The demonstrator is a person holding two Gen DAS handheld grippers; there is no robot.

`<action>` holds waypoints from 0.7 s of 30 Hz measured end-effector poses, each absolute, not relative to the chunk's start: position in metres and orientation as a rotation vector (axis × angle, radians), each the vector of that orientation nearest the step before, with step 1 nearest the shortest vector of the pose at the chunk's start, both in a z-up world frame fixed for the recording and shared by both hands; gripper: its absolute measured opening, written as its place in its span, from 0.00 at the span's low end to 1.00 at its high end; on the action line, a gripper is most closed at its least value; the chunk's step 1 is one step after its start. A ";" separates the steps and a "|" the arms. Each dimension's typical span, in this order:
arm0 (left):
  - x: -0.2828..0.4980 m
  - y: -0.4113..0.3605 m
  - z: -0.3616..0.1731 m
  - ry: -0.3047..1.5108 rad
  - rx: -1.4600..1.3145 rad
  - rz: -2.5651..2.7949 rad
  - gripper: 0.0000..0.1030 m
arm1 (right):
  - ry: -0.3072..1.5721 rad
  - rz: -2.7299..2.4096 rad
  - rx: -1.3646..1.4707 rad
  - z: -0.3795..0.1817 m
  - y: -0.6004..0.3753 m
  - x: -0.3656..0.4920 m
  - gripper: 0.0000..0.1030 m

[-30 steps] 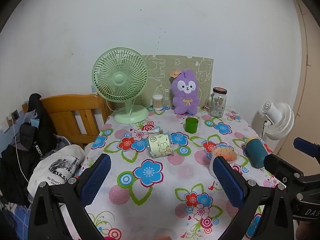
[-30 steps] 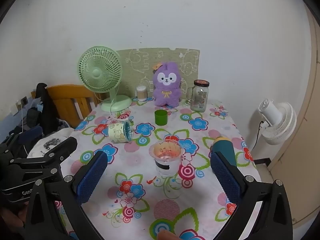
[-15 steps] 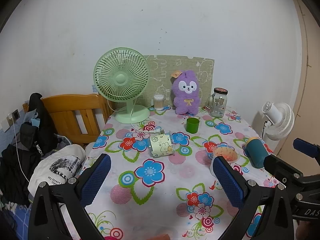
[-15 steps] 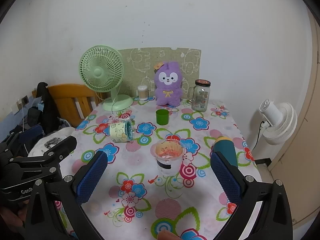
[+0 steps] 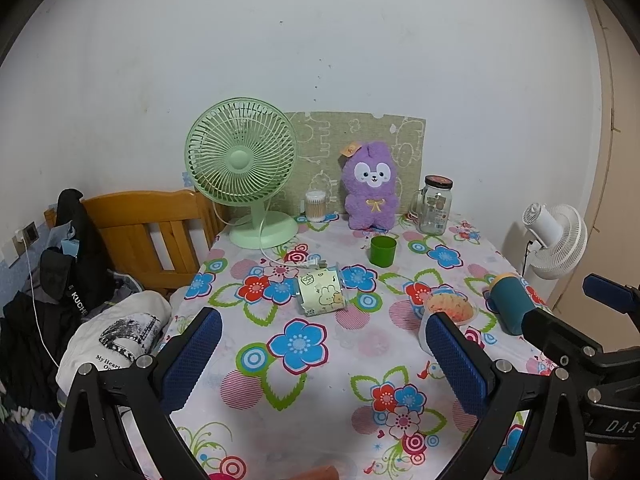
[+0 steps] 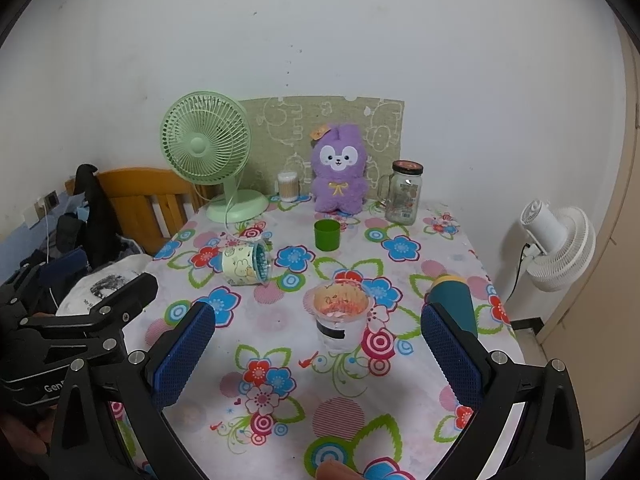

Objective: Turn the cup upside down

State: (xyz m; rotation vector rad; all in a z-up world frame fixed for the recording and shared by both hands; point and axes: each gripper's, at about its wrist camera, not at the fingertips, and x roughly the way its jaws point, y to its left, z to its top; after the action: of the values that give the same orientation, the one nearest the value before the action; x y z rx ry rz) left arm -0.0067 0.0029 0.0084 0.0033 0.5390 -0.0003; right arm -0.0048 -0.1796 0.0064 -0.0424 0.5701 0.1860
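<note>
A small green cup point(image 5: 383, 251) stands upright, mouth up, near the back of the flowered table; it also shows in the right wrist view point(image 6: 327, 234). A clear plastic cup point(image 6: 341, 318) with orange-pink contents stands upright mid-table, between the right gripper's fingers in that view; in the left wrist view it point(image 5: 450, 307) is partly hidden behind the right finger. A pale cartoon-print cup point(image 5: 321, 294) lies on its side, also in the right wrist view point(image 6: 245, 267). My left gripper point(image 5: 320, 360) and right gripper point(image 6: 316, 356) are open, empty, above the table's near part.
A green desk fan point(image 5: 244, 168), cotton-swab jar point(image 5: 315, 206), purple plush rabbit point(image 5: 371, 186) and glass jar point(image 5: 435, 205) line the back. A teal bottle point(image 6: 454, 302) lies at the right edge. A wooden chair point(image 5: 148, 232) with clothes stands left, a white fan point(image 5: 554, 236) right.
Both views have drifted slightly; the table objects sit a little further right and lower in frame. Both grippers stay open. No object has moved.
</note>
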 end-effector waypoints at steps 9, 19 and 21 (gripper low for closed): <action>-0.006 0.002 0.004 0.548 -0.001 -0.005 1.00 | 0.579 0.194 -0.030 0.005 -0.181 -0.004 1.00; -0.003 0.000 -0.011 0.567 0.009 0.009 1.00 | 0.588 0.193 -0.025 0.002 -0.180 -0.002 1.00; -0.002 0.001 -0.016 0.580 0.009 0.010 1.00 | 0.594 0.192 -0.024 -0.001 -0.180 -0.001 1.00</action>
State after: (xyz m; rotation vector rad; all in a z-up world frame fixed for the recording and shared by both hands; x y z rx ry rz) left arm -0.0018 0.0015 -0.0164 0.0088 0.5802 0.0104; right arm -0.0015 -0.1803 -0.0012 -0.0237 0.5942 0.1925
